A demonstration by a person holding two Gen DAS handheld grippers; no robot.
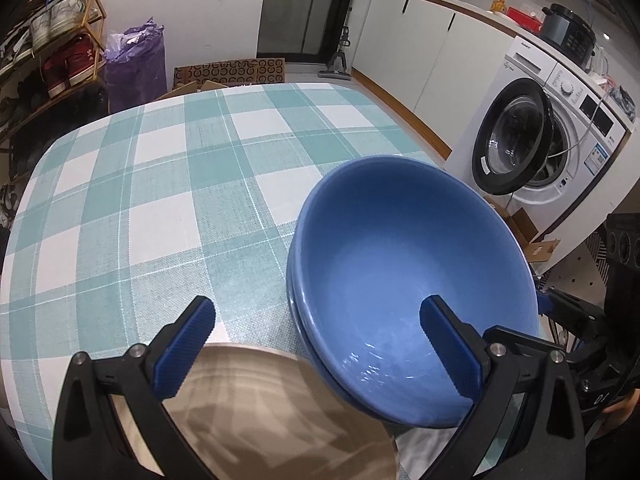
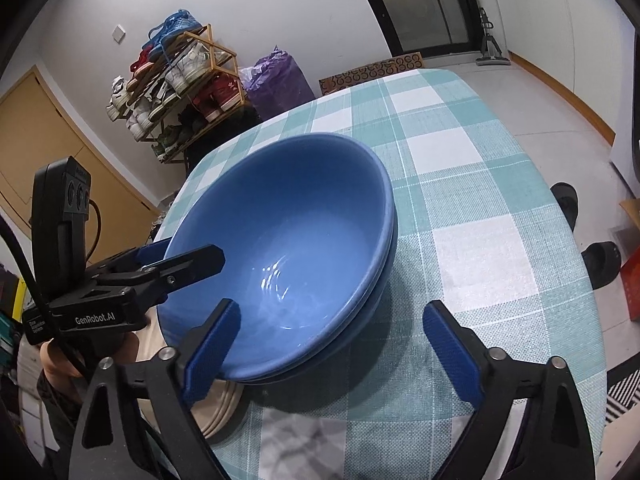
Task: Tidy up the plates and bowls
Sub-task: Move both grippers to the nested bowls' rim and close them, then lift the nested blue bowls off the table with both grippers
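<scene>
**Blue bowls stacked, both grippers spread around them**

Two blue bowls (image 1: 412, 280) sit nested one inside the other on the checked tablecloth (image 1: 160, 184), filling the lower right of the left wrist view and the centre of the right wrist view. Their near edge overlaps a stack of beige plates (image 1: 256, 412) lying at the bottom of the left wrist frame; in the right wrist view the plate rims show at lower left under the bowls.

The left gripper (image 1: 316, 344) stands with its fingers wide apart. Its right-hand finger reaches over the rim into the bowl's hollow, while the other finger hangs above the plates, outside the bowls. Whether either pad touches anything cannot be told.

The right gripper (image 2: 332, 344) is likewise spread wide. Its left-hand finger lies against or just in front of the bowls' near rim at lower centre; its other finger is over bare cloth at lower right, apart from the bowls.

A washing machine (image 1: 552, 140) stands at the right of the left wrist view, and a shoe rack (image 2: 180, 88) at upper left of the right wrist view.
</scene>
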